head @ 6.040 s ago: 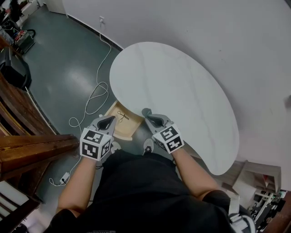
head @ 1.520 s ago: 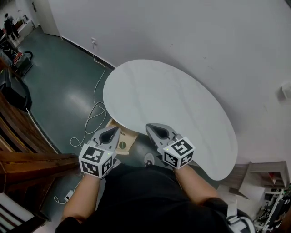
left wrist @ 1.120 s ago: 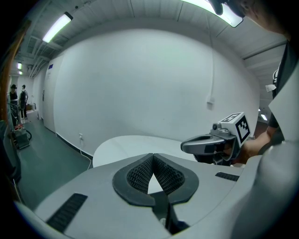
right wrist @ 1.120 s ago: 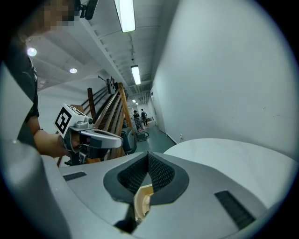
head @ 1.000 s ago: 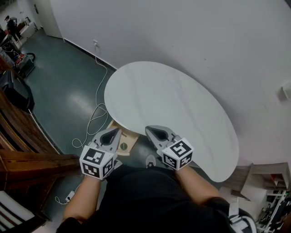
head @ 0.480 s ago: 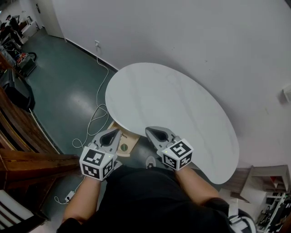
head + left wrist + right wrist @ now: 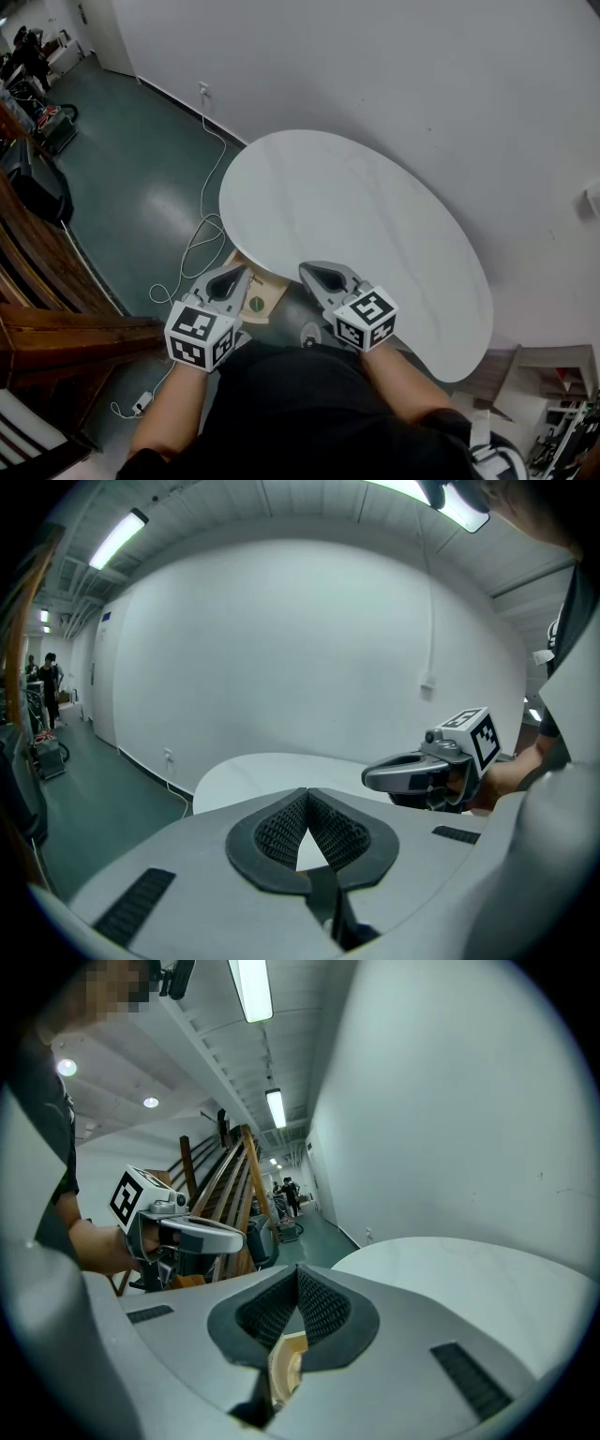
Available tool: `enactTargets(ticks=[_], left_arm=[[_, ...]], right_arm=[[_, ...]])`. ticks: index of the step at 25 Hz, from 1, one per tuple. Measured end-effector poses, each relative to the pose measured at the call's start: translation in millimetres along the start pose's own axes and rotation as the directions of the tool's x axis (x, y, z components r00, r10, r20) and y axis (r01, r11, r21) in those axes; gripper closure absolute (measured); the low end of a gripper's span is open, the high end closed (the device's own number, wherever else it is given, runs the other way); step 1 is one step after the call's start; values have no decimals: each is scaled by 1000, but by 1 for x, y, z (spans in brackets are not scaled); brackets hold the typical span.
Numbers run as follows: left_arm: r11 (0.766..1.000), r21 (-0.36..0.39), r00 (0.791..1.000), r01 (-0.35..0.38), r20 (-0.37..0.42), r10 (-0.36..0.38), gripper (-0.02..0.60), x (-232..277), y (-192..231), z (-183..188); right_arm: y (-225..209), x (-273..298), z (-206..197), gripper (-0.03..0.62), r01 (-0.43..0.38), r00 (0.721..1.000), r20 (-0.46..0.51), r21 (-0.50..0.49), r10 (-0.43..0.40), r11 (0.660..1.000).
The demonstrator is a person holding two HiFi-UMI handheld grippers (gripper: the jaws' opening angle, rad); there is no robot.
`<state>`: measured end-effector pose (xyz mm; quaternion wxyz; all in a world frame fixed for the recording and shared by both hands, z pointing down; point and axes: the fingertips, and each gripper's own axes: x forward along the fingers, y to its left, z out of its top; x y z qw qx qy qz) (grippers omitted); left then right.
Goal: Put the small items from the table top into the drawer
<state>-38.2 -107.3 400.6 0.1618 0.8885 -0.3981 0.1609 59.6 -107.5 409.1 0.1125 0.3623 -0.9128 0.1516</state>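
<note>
Since the table [image 7: 375, 216] top looks bare in the head view, the small items seem to be in already, so the step left is probably shutting the drawer [image 7: 270, 289]. It sticks out part-open under the table's near edge, with a green round thing [image 7: 253, 302] lying in it. The left gripper [image 7: 234, 274] hangs over the drawer and the right gripper [image 7: 307, 270] is beside it at the table's near edge. In the left gripper view the left gripper [image 7: 307, 791] has its jaws pressed together, nothing in them, table beyond. In the right gripper view the right gripper [image 7: 298, 1267] is also closed and empty; tan wood shows through the gap, likely the drawer below. Best bet: set closed tips flat on the drawer front, push straight under the table, and keep clear of its edge.
</note>
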Motion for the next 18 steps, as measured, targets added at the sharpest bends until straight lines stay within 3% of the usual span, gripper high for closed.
enactTargets(ticks=[18], left_arm=[[1000, -4, 1000, 4, -1, -4, 566, 6, 6, 1]], right_arm=[[-5, 6, -1, 585, 2, 1000, -6, 10, -2, 1000]])
